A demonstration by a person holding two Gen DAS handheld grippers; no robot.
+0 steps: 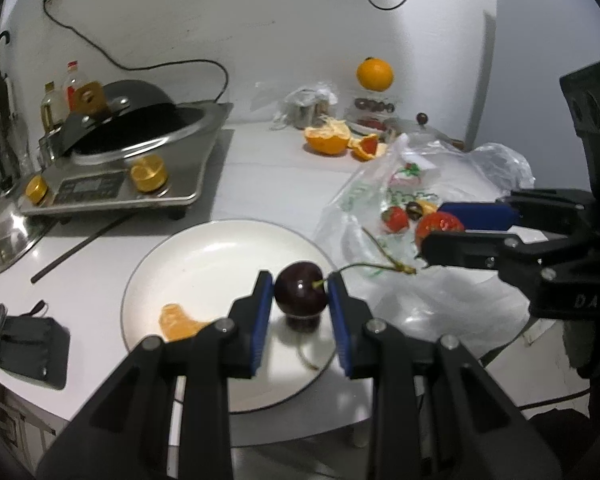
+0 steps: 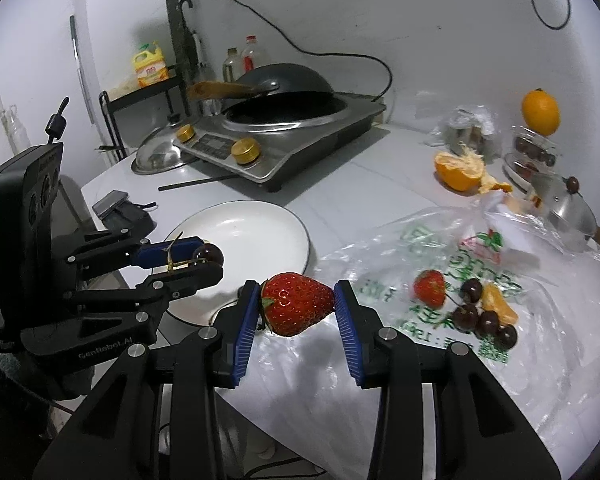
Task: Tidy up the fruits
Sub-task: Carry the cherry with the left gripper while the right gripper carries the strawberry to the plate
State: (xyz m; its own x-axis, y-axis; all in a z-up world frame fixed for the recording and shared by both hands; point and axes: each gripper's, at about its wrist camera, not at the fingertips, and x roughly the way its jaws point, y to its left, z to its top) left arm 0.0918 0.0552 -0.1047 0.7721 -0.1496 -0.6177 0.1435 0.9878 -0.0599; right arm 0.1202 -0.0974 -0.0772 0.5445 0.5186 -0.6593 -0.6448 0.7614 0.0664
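Observation:
My left gripper (image 1: 301,294) is shut on a dark cherry (image 1: 301,293) with a long stem, held just above the white plate (image 1: 204,256). An orange segment (image 1: 178,323) lies on that plate. My right gripper (image 2: 296,305) is shut on a red strawberry (image 2: 296,304) above the clear plastic bag (image 2: 520,320), right of the plate (image 2: 252,236). On the bag lie another strawberry (image 2: 431,288), several cherries (image 2: 482,316) and an orange piece (image 2: 498,304). The left gripper (image 2: 206,260) with its cherry (image 2: 211,254) shows in the right wrist view; the right gripper (image 1: 432,232) and strawberry (image 1: 438,225) show in the left.
An induction cooker with a wok (image 1: 140,136) stands behind the plate, a steel lid (image 1: 4,236) and a chopstick (image 1: 80,244) beside it. A phone and black pouch (image 1: 24,344) lie left. Peeled orange halves (image 1: 328,140), a whole orange (image 1: 374,74) on stacked containers and a steel pot (image 2: 568,208) sit at the back.

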